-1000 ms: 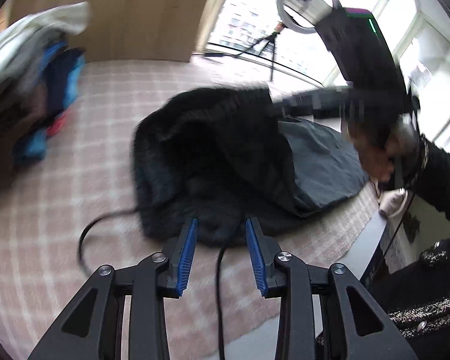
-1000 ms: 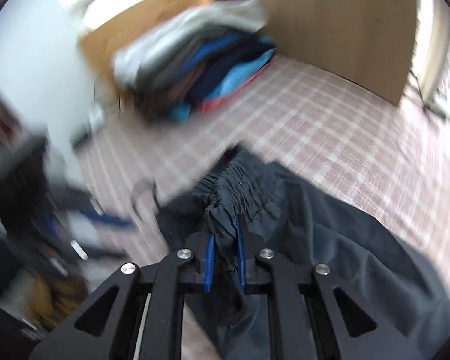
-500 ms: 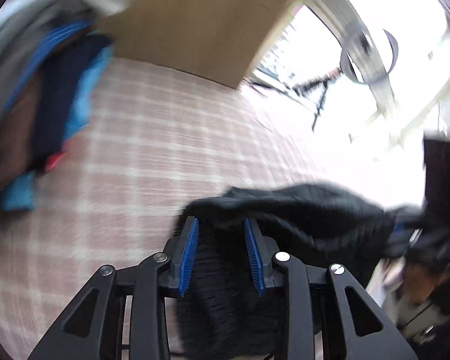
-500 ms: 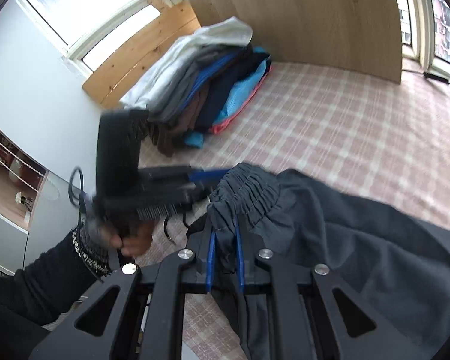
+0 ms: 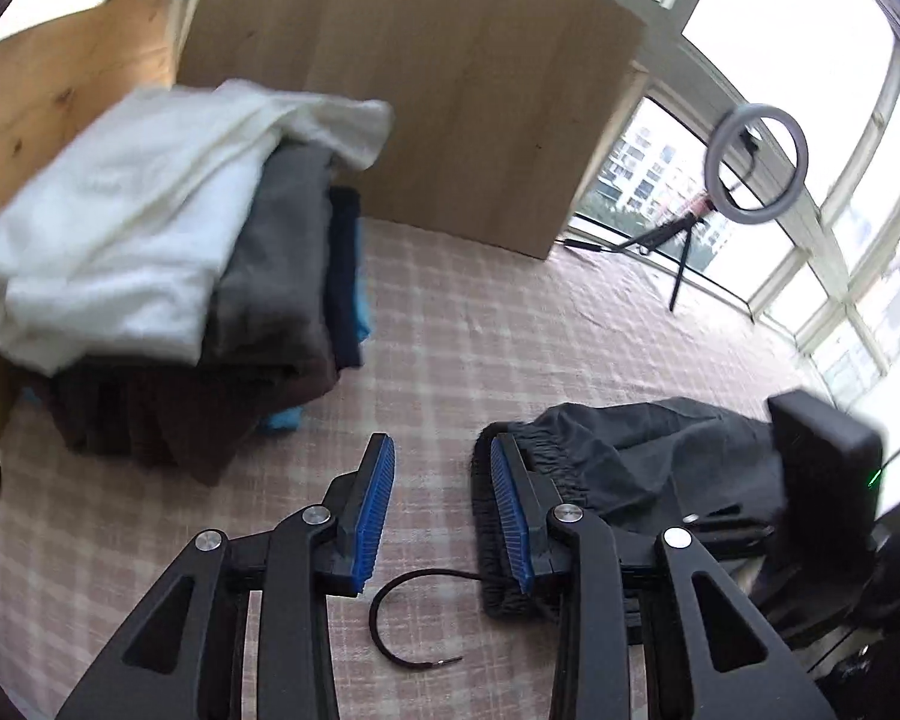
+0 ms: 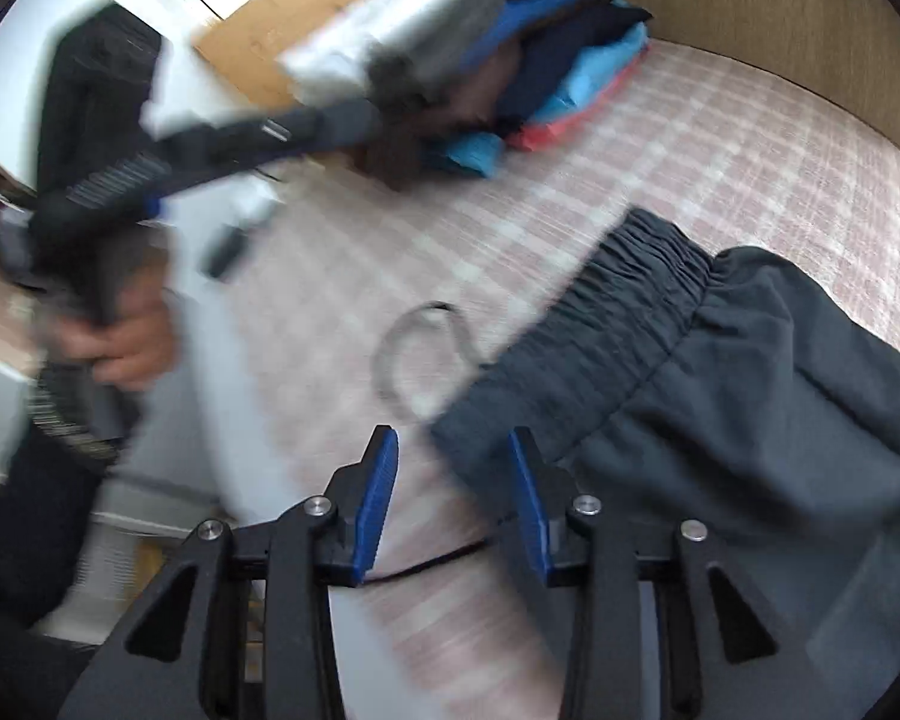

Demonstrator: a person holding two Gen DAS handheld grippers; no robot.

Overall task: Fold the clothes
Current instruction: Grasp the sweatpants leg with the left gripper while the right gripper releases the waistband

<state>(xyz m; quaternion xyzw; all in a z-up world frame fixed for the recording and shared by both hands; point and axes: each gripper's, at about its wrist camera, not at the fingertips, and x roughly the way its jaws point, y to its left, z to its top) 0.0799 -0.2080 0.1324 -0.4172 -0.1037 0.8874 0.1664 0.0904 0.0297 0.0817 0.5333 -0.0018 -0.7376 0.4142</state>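
Dark grey trousers [image 6: 720,372] with an elastic waistband lie on the pink checked bedsheet [image 5: 480,348]; they also show in the left wrist view [image 5: 642,456] at lower right. My left gripper [image 5: 441,504] is open and empty, just left of the waistband, above a black drawstring loop [image 5: 402,618]. My right gripper [image 6: 453,504] is open and empty, its right finger at the waistband's near edge. The drawstring loop [image 6: 417,354] lies ahead of it. The left gripper in the person's hand shows blurred in the right wrist view [image 6: 168,168].
A pile of folded clothes [image 5: 168,276], white and grey on top, stands at the back left by a wooden board [image 5: 426,78]. A ring light on a tripod [image 5: 756,168] stands by the windows. The bed's edge [image 6: 222,408] is close on the left of the right wrist view.
My right gripper has let go of the waistband and opened; the trousers now lie flat on the sheet. My left gripper has swung left, off the fabric, towards the clothes pile.
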